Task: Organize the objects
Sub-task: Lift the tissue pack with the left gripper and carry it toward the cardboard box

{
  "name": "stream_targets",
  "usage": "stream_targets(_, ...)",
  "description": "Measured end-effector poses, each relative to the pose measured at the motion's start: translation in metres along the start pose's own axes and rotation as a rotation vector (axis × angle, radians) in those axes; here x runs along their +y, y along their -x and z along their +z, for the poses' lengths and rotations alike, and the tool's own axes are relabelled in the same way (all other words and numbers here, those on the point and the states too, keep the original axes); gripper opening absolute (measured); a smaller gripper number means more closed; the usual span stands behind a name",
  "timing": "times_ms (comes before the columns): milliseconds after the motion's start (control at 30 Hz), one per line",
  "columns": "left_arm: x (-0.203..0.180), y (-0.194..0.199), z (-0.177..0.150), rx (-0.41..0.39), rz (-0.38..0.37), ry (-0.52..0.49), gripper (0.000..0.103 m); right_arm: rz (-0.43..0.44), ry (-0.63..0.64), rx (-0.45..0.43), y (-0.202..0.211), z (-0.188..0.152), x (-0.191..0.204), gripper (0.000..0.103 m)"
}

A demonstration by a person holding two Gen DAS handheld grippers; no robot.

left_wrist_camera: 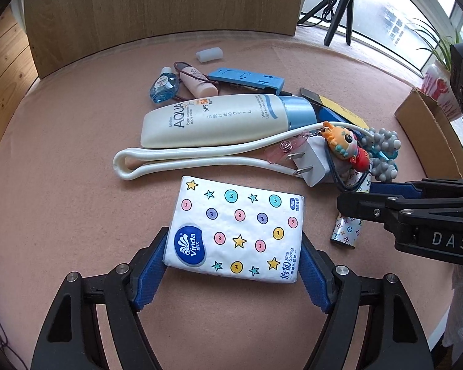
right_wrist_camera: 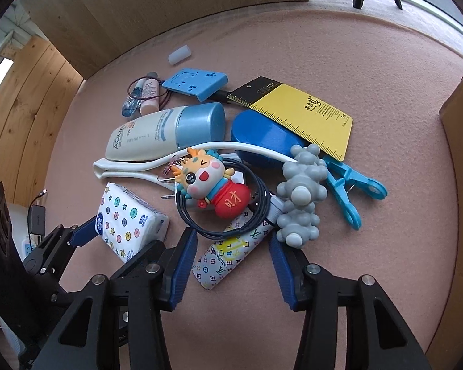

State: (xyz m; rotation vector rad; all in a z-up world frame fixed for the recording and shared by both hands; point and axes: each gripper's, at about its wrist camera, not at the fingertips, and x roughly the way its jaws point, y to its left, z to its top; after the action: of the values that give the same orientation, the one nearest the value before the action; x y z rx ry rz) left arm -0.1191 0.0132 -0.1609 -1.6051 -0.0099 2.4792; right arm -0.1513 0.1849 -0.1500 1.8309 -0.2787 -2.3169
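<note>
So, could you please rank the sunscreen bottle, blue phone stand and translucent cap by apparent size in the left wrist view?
1. White AQUA sunscreen bottle with blue cap, clearly largest.
2. Flat blue plastic phone stand.
3. Small translucent white cap, though it lies farthest from the camera.

Soft daylight is coming through the window, casting faint shadows. Fisheye distortion is bending the edges, and dark vignetting is framing both sharp views.

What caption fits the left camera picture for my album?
Left gripper closes around a starry tissue pack, beside a sunscreen tube and jumbled trinkets.
</note>
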Motion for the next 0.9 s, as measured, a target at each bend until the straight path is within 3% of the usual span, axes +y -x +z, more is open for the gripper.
stream_targets(200,-0.001,0.01,-0.019,-0.008,-0.024,-0.007,0.08,-0.021,0.011,0.002,0.004,-0.003,-0.014,0.033)
stream_targets(333,-0.023,0.018,-0.039,-0.006,-0.064,-0.086,0.08,-0.005,-0.016,0.009,0.01,-0.01,-0.032,0.035)
stream_targets(433,-0.044,0.024,-0.055,-0.007,-0.134,-0.163,0.08,-0.006,-0.027,-0.006,0.021,-0.02,-0.041,0.044)
stream_targets(500,-0.061,0.027,-0.063,-0.015,-0.194,-0.221,0.08,0.025,-0.043,-0.023,0.031,-0.028,-0.047,0.048)
stream_targets(600,-0.081,0.03,-0.071,-0.022,-0.195,-0.289,0.082,0.114,-0.081,-0.02,0.038,-0.037,-0.053,0.048)
stream_targets(900,-0.061,0.056,-0.078,-0.052,-0.184,-0.187,0.085,0.218,-0.038,0.01,0.042,-0.048,-0.034,0.048)
